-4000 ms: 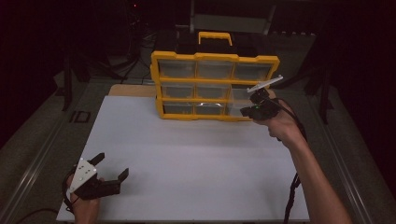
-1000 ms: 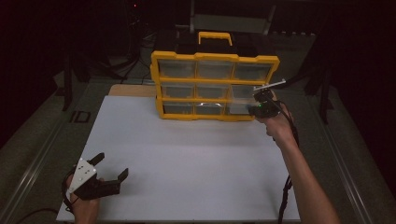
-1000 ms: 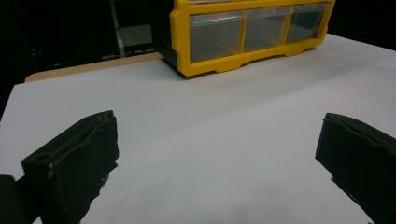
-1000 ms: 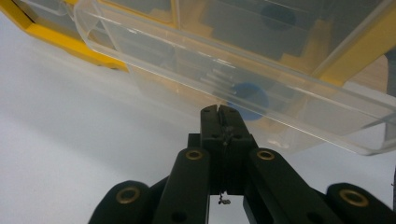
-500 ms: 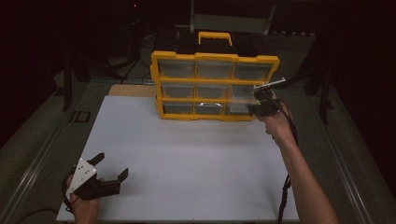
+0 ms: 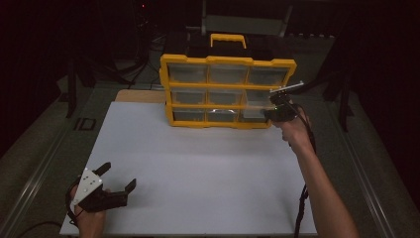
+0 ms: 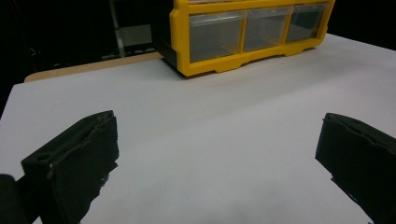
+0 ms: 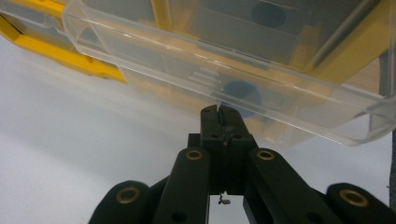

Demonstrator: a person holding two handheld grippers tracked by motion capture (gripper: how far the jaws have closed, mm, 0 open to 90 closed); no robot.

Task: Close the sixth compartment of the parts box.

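A yellow organizer (image 6: pixel 228 91) with clear drawers stands upright at the back of the white sheet (image 6: pixel 198 168). Its right-hand middle drawer (image 6: pixel 255 108) is pulled partway out. My right gripper (image 6: pixel 273 112) is shut, with its tips up against that drawer. In the right gripper view the closed jaws (image 8: pixel 218 110) meet the clear drawer (image 8: pixel 210 60) at its front, by a blue round thing (image 8: pixel 240 93) inside it. I cannot tell whether they pinch a lip. My left gripper (image 6: pixel 120 174) rests open at the sheet's front left, with nothing between its jaws (image 7: pixel 219 144).
The organizer (image 7: pixel 252 32) has a yellow carry handle (image 6: pixel 229 38) on top. A wooden board edge (image 6: pixel 141 95) shows behind the sheet at the left. Dark stands and cables surround the table. A metal rail (image 6: pixel 39 168) runs along the table's left side.
Since the earliest frame my right gripper has shifted slightly toward the organizer. Over the last second neither gripper has moved.
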